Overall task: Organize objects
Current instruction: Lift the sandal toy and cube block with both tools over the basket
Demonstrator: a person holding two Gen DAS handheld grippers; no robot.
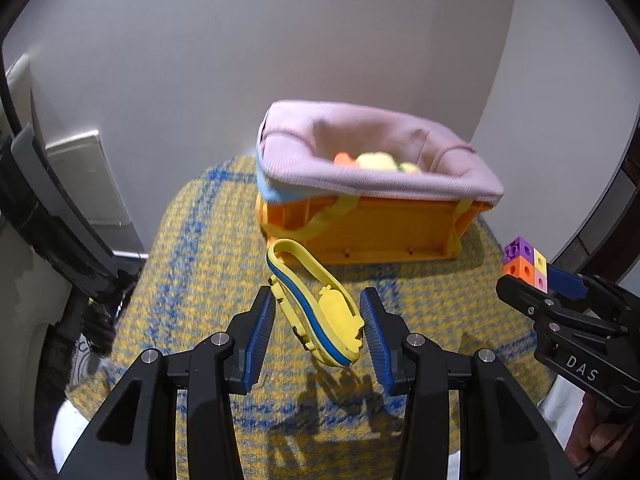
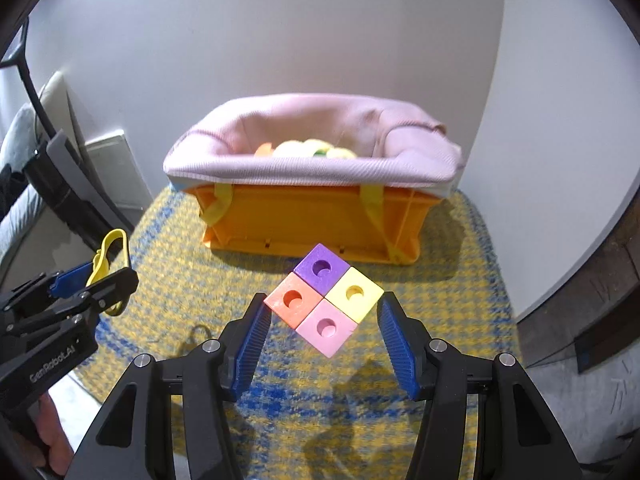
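My left gripper (image 1: pixel 318 320) is shut on a yellow and blue clip-like toy (image 1: pixel 316 304) and holds it above the cloth. My right gripper (image 2: pixel 322 320) is shut on a block of four joined cubes (image 2: pixel 324 300), purple, yellow, orange and pink, held by its corners above the cloth. The orange basket (image 1: pixel 360 232) with a pink fabric liner (image 1: pixel 360 148) stands behind both; it also shows in the right wrist view (image 2: pixel 316 220). Yellow and orange items lie inside it. The cube block shows at the right in the left wrist view (image 1: pixel 524 266).
A yellow and blue checked cloth (image 1: pixel 200 260) covers the rounded surface, which drops off at its edges. A grey wall stands close behind the basket. Dark equipment (image 1: pixel 48 200) stands at the left. The left gripper shows at the left in the right wrist view (image 2: pixel 76 292).
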